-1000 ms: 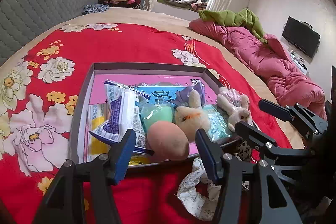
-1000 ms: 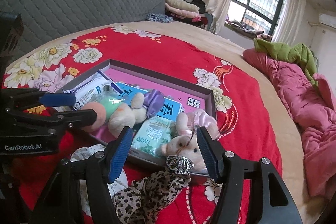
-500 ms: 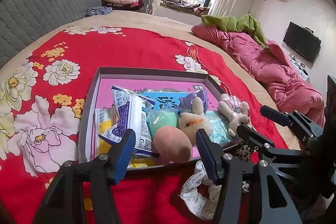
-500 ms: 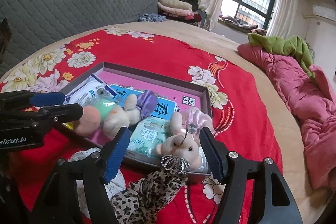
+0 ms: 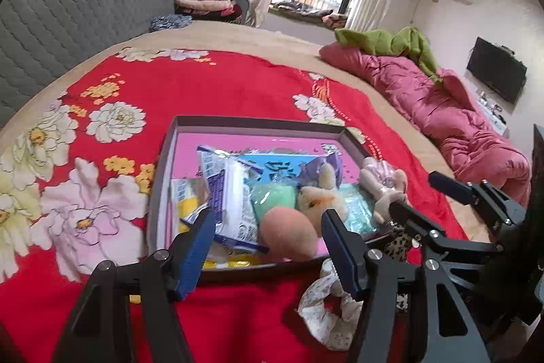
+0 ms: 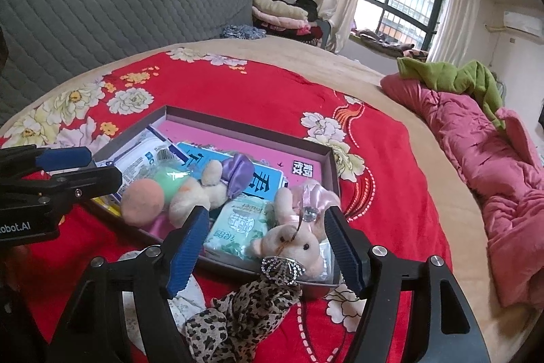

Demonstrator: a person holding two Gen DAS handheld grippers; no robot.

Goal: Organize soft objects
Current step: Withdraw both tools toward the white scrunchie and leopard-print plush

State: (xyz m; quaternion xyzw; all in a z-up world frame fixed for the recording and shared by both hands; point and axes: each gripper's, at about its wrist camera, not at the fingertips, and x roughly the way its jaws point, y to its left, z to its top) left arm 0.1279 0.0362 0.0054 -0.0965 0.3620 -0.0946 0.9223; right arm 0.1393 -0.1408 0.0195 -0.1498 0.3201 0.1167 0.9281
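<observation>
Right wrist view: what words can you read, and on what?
"obot.AI": left claw, start cut off; its jaws have just been opening, holding nothing.
"春", probably: blue pack.
"lower": green tissue pack; its other print is blurred.
Black label in the box, white packet: too blurred to read.

The tray (image 6: 326, 159) looks like matt cardboard with a smooth pink paper floor. The tissue pack (image 6: 238, 227), at 6 o'clock inside it, has glossy plastic wrap. The rabbit toy (image 6: 292, 244) at 5 o'clock is soft plush with a shiny satin bow. The bedspread (image 6: 238, 98) is smooth red cloth. The leopard scarf (image 6: 238, 312) looks like thin, matt fabric.
</observation>
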